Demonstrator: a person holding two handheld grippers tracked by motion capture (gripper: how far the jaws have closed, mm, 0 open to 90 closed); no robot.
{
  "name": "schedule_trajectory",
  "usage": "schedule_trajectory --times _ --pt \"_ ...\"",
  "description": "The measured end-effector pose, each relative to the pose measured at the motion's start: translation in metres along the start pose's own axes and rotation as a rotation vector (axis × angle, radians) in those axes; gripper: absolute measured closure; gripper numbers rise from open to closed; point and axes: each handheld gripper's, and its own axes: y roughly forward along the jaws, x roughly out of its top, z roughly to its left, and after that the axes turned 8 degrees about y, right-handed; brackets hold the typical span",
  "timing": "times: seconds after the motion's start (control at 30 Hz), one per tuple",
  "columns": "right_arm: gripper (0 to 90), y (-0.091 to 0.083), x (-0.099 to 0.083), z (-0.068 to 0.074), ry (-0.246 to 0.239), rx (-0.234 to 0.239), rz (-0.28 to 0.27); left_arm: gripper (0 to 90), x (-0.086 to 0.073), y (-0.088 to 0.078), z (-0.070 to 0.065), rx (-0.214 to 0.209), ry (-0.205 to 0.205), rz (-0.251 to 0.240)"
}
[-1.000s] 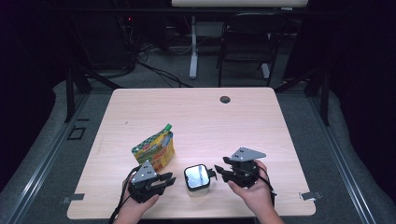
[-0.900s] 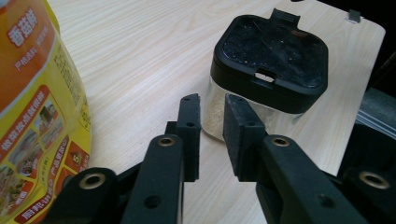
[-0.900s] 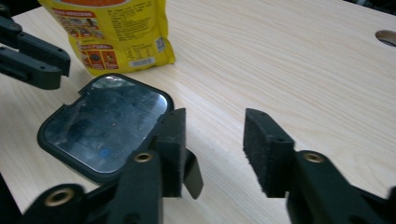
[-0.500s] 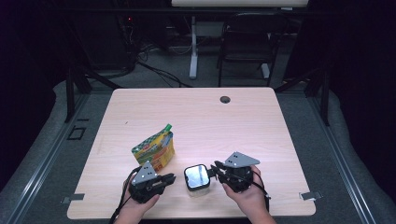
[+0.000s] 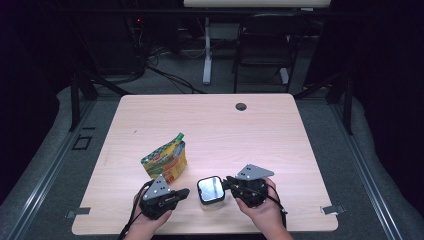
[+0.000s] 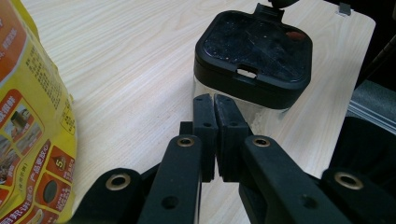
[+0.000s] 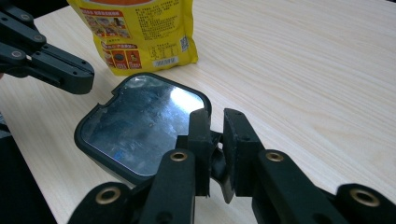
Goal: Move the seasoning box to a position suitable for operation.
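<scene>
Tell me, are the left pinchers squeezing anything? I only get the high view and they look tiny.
Observer: No. The left gripper has just closed its jaws flat together with nothing between them, just short of the clear box.
Operator: And the right ones?
Observer: The right gripper has just been closing its jaws. A small black tab at the edge of the lid sits between them, and they seem to pinch it.
Operator: What's on the yellow bag?
Observer: The bag has small print and a barcode near its bottom edge.
</scene>
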Motion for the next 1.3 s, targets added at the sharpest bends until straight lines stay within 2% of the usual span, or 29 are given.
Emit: schedule_trajectory --times 0.3,0.5,0.6,0.77,1.03,1.3 --pt "85.7 0.001 -0.001 -0.002 0.009 0.015 0.008 90.0 0.001 0.001 -0.002 -0.011 0.013 0.005" --pt "86.5 0.001 -0.002 -0.001 0.022 0.013 0.001 90.0 0.0 0.003 -0.004 -0.035 0.012 0.002" --pt "86.7 0.001 -0.004 -0.004 0.048 0.029 -0.01 90.0 0.001 0.005 -0.006 -0.037 0.018 0.01" --pt "86.7 0.001 -0.005 -0.006 0.073 0.042 -0.016 90.0 0.003 0.008 -0.01 -0.068 0.038 0.013" --pt "86.7 0.001 -0.005 -0.006 0.077 0.044 -0.016 90.0 0.006 0.014 -0.018 -0.1 0.063 0.027" --pt "86.7 0.001 -0.006 -0.006 0.076 0.039 -0.016 90.0 0.006 0.015 -0.019 -0.101 0.06 0.027"
